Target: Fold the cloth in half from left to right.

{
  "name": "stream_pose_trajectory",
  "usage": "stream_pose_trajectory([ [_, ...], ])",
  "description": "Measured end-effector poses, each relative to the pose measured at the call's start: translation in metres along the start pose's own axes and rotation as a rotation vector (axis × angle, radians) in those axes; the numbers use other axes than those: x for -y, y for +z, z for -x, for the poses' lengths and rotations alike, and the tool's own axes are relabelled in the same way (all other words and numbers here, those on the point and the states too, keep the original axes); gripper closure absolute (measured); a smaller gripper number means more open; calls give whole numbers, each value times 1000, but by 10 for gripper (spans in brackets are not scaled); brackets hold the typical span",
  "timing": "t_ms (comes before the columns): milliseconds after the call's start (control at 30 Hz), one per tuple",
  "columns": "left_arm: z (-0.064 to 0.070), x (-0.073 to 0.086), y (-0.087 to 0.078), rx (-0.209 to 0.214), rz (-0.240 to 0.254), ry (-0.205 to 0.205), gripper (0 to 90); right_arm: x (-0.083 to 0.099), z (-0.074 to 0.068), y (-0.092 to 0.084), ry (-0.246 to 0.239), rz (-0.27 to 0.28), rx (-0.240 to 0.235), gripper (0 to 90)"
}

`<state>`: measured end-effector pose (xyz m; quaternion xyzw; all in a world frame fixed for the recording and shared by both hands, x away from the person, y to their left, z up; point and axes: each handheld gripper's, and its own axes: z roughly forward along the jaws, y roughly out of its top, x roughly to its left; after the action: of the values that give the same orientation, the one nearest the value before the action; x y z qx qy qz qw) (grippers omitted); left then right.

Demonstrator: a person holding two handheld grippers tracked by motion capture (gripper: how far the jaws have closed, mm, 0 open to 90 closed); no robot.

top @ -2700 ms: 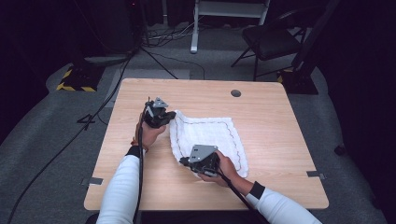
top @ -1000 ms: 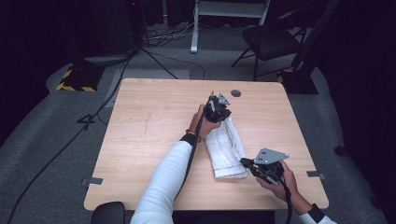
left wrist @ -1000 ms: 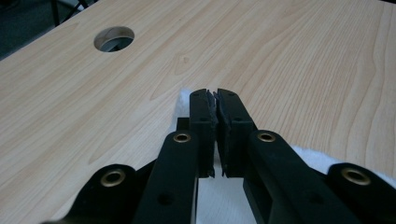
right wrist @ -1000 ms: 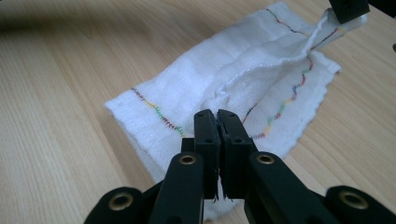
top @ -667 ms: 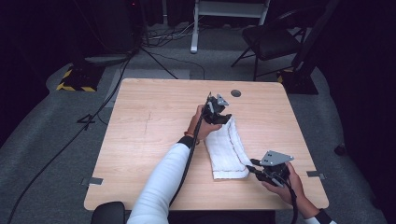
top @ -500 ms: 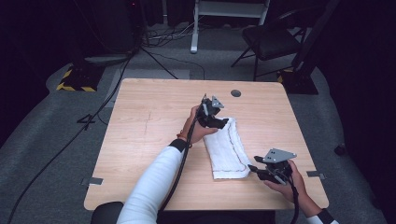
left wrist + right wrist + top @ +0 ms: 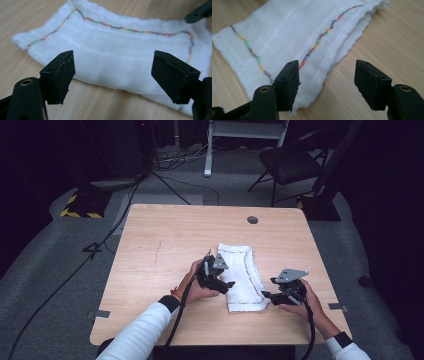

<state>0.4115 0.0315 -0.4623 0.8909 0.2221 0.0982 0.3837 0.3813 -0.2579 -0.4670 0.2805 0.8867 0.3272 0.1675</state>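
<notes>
The desk [image 7: 165, 250] carries a folded white cloth [image 7: 242, 275] on its right half, between my two grippers. My left gripper [image 7: 216, 276] and right gripper [image 7: 274, 295] both have jaws spread wide, holding nothing. I judge a careless pinch could catch one layer and undo the fold. Multicoloured stitching [image 7: 322, 35] edges its hem.

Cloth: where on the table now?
In the high view, the folded cloth lies right of the table's centre, between the left gripper and right gripper.

Left gripper [image 7: 223, 282] drew back to towel's [image 7: 243, 275] near-left edge, released.
</notes>
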Motion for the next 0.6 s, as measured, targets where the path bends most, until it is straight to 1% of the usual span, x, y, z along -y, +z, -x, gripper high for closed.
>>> stream_pose_trajectory([
  [33, 4, 3, 2, 12, -8, 11, 189, 1, 2, 3, -7, -19, -3, 353],
  [67, 8, 6, 3, 32, -28, 27, 190, 2, 4, 6, -11, -31, -5, 350],
  [100, 12, 8, 6, 50, -42, 45, 189, 4, 6, 8, -2, -36, -22, 349],
  [133, 15, 11, 9, 57, -58, 60, 188, 6, 8, 9, 12, -38, -39, 349],
  [167, 19, 13, 13, 67, -86, 77, 192, 7, 9, 10, 21, -41, -47, 345],
  [200, 20, 14, 15, 75, -95, 82, 193, 9, 10, 10, 14, -45, -57, 342],
  [267, 22, 17, 19, 75, -119, 90, 200, 12, 9, 11, 4, -53, -63, 343],
  [333, 22, 19, 20, 76, -126, 91, 199, 14, 8, 11, 3, -62, -71, 347],
  [367, 22, 20, 20, 79, -125, 84, 200, 15, 9, 11, 6, -58, -76, 351],
  [467, 21, 23, 17, 89, -134, 80, 202, 16, 8, 12, 17, -50, -88, 357],
  [567, 19, 29, 14, 108, -133, 53, 202, 17, 6, 13, 25, -44, -100, 365],
  [600, 18, 30, 13, 117, -134, 50, 204, 17, 4, 13, 25, -43, -97, 371],
])
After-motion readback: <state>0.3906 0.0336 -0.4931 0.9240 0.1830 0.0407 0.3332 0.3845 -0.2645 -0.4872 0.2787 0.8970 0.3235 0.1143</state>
